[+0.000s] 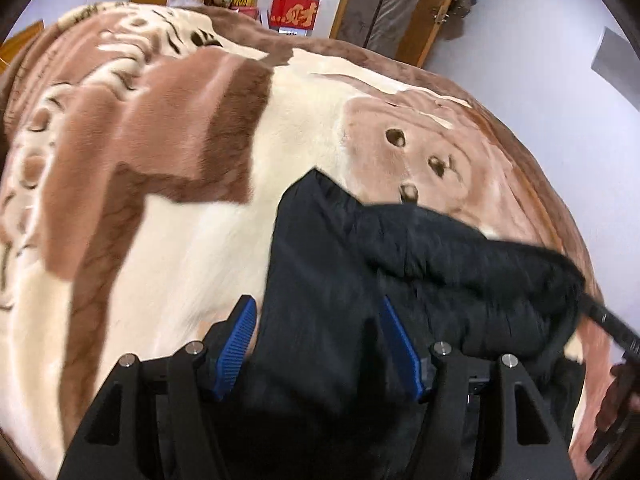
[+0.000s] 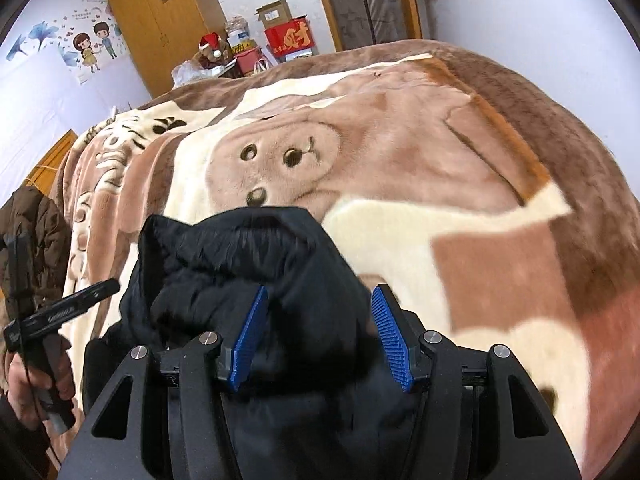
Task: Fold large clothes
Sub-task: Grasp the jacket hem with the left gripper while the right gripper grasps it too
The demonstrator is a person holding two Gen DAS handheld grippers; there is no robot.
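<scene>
On the bed, over the brown and cream blanket [image 1: 168, 168], we see the black jacket [image 1: 344, 280] lying bunched. Our left gripper [image 1: 318, 344] has its blue pads spread wide, with jacket cloth between them. Our right gripper [image 2: 316, 336] is also spread around the jacket [image 2: 256, 264].
</scene>
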